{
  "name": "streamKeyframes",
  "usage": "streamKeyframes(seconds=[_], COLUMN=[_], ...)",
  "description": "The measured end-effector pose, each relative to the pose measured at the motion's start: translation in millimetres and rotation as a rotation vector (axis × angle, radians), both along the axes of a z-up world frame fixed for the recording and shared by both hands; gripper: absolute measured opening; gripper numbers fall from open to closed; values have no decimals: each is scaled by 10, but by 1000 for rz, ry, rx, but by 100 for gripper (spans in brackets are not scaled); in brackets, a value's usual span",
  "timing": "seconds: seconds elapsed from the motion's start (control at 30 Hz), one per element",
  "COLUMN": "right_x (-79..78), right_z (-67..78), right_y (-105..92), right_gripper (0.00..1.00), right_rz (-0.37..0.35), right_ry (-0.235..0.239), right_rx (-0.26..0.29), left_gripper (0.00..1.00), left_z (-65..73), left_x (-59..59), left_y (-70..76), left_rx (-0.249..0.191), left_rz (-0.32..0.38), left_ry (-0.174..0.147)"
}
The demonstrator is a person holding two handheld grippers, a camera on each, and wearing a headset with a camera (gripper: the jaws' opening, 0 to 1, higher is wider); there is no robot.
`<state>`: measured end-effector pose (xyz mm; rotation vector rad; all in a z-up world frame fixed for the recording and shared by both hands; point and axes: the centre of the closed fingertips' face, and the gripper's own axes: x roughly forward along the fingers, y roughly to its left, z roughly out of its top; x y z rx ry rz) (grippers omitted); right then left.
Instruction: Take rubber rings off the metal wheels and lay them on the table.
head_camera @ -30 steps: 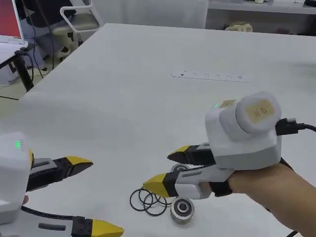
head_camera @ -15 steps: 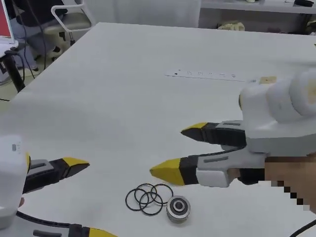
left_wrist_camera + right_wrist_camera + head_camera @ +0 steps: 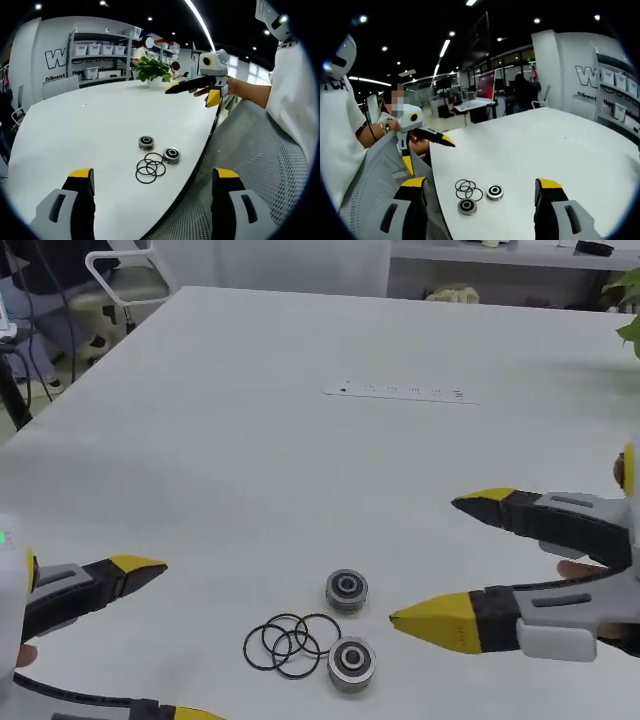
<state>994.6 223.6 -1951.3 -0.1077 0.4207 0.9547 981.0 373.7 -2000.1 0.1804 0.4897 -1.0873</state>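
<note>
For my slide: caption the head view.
Open left claw and right claw flank two metal wheels beside loose rubber rings on a white table.

The white table [image 3: 250, 440] is bare from the power strip [image 3: 400, 392] down to its near edge, leaving wide passage from the far side. Near that edge lie the farther metal wheel [image 3: 346, 588], the nearer metal wheel [image 3: 351, 660] and, just beside it, loose rubber rings [image 3: 288, 642]. The left gripper [image 3: 185, 638] and right gripper [image 3: 424, 560], jaws spread wide, flank this group with clear table between.
</note>
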Motion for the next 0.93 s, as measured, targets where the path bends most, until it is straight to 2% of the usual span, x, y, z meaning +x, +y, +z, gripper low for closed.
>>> streamKeyframes(seconds=[0.13, 0.33, 0.53, 0.63, 0.73, 0.93], right_x=[-33, -92, -179, -228, -264, -365], right_z=[-56, -218, -431, -548, -612, -771], right_y=[-140, -323, -416, -483, -513, -571], right_gripper=[93, 96, 98, 99, 99, 99], right_rz=[-17, -57, -89, -115, -130, -128], right_ry=[-7, 15, 69, 114, 130, 176], right_rx=[-20, -38, -49, -67, -64, -116], left_gripper=[99, 99, 99, 99, 99, 99], left_z=[17, -10, -32, -32, -34, -28], left_x=[0, -11, -19, -20, -17, -18], left_y=[-13, -19, -20, -20, -16, -23], left_rx=[-19, -18, -12, -10, -8, -6], left_rz=[4, 0, -5, -5, -3, -10], left_ry=[7, 22, 28, 27, 27, 19])
